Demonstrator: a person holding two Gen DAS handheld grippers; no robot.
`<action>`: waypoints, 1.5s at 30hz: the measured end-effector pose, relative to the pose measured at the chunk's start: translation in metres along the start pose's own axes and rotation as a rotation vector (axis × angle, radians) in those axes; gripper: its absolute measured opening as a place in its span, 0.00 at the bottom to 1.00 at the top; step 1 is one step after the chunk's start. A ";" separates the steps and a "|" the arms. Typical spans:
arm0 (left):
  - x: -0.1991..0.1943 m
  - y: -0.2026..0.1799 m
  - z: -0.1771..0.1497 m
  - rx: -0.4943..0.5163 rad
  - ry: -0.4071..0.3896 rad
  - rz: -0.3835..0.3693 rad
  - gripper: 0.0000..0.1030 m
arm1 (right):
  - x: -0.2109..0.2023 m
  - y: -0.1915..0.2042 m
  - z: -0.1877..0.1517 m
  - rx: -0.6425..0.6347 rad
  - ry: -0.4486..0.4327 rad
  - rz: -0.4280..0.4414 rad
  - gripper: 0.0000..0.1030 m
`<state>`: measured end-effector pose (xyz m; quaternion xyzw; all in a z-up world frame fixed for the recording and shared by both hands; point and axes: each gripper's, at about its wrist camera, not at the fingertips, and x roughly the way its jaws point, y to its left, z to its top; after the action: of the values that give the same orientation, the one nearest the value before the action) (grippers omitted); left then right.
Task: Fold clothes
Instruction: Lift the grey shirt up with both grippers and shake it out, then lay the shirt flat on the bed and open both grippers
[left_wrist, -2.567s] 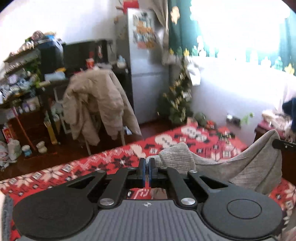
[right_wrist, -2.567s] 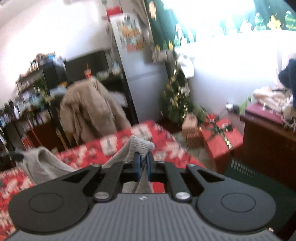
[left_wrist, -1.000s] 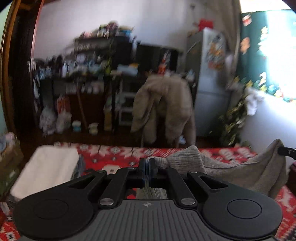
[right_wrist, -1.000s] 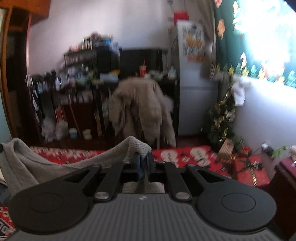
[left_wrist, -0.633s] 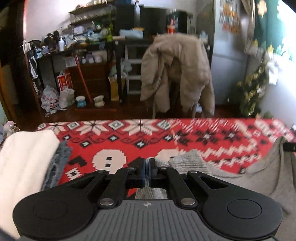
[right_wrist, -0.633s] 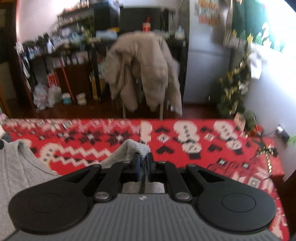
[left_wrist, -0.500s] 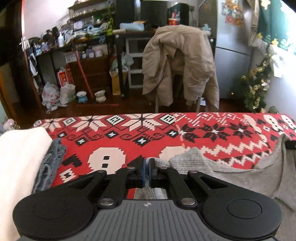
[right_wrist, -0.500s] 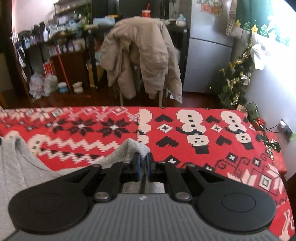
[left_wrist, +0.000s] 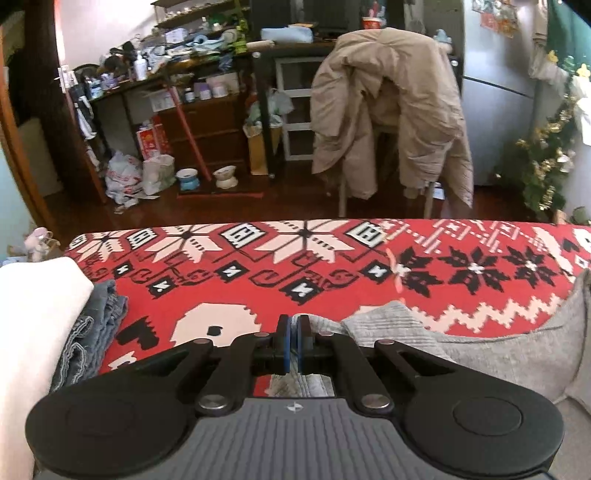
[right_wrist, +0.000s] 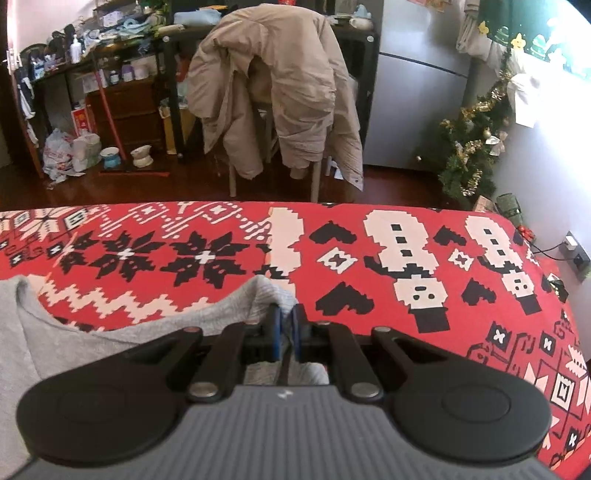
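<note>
The left gripper (left_wrist: 294, 341) is seen with its fingers pressed together on a ribbed edge of the grey garment (left_wrist: 491, 354), and the right gripper (right_wrist: 285, 338) is likewise pinched on another ribbed edge of it. A moment ago the cloth was held up in the air, with the room's far wall and shelves filling both views; now both grippers have been lowered and tipped toward the red patterned surface (left_wrist: 332, 266), and the garment's slack is draped onto it between them, one part lying flat, the rest still gathered. By this the cloth is judged to be in the course of being laid out for a fold. To the left, a stack of white and denim items (left_wrist: 55, 332) is seen. Beyond the surface, a beige coat (right_wrist: 273, 81) hangs over a chair.
</note>
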<state>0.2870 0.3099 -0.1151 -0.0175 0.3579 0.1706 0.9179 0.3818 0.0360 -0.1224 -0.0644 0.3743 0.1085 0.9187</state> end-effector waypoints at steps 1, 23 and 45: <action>0.001 -0.001 0.000 -0.003 -0.001 0.004 0.03 | 0.001 0.002 0.001 -0.004 -0.005 -0.006 0.07; -0.114 0.036 -0.049 -0.018 0.013 -0.131 0.43 | -0.149 -0.099 -0.044 0.135 -0.045 0.074 0.31; -0.147 0.071 -0.109 -0.158 -0.057 -0.141 0.43 | -0.162 -0.072 -0.175 0.061 -0.001 -0.032 0.20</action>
<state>0.0917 0.3156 -0.0923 -0.1102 0.3150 0.1338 0.9331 0.1690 -0.0927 -0.1304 -0.0423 0.3757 0.0824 0.9221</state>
